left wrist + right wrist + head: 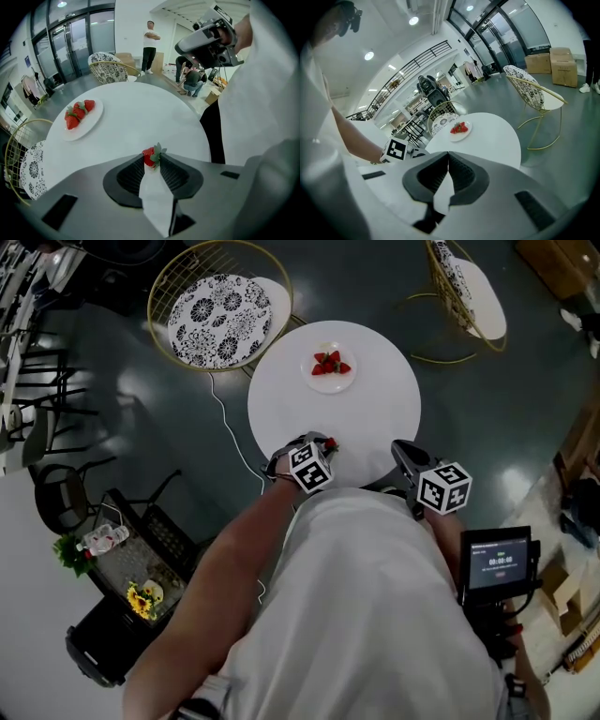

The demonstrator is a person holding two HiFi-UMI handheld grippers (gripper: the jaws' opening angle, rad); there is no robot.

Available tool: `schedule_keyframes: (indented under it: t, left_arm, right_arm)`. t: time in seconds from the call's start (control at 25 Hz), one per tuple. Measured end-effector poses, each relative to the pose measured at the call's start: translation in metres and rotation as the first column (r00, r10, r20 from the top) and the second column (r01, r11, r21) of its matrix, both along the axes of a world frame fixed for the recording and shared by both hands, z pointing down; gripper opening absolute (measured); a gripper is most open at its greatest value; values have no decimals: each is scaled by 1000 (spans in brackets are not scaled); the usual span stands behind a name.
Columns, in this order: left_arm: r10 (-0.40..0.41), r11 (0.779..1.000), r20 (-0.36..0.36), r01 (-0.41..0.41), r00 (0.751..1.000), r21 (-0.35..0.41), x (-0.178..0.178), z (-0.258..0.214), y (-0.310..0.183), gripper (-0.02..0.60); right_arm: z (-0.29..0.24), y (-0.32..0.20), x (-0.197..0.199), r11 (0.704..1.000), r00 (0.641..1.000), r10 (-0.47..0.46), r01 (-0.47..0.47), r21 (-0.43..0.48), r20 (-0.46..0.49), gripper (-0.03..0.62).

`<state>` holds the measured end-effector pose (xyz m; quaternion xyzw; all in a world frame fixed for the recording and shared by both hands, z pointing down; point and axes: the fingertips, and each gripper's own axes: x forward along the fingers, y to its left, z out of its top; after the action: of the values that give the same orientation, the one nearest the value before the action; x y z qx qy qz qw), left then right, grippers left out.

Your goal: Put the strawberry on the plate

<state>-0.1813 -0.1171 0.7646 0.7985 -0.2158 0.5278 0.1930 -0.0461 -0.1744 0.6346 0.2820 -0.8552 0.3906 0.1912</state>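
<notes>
A red strawberry [150, 156] with green leaves is pinched between the jaws of my left gripper [153, 158], which is shut on it above the near edge of the round white table [136, 122]. In the head view that strawberry [330, 442] shows at the left gripper [323, 448] tip. The white plate [329, 367] lies at the table's far side and carries several strawberries [330, 363]; the same plate [84, 119] [460, 130] appears in both gripper views. My right gripper [446, 157] is shut with nothing in it, held at the table's near right edge [405, 457].
Two gold wire chairs with patterned cushions [219, 306] [467, 292] stand beyond the table. A white cable [230, 432] runs across the floor at the left. People [150, 40] stand in the background. A dark stand with a sunflower [141, 596] sits at the lower left.
</notes>
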Motion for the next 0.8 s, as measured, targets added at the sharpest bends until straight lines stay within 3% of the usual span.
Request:
schedule_keyframes:
  t: [0.4,0.8]
  left_arm:
    - [-59,996,-28,61,998,61,-4,-15,-12,107]
    - [-156,977,-39,160,987,140,-16,-27,-59,107]
  right_arm:
    - [-3,-4,-5,1000,1000,-8,8,1,5,8]
    - [1,-3,-8,1000,1000,-10,10,-11,6,8]
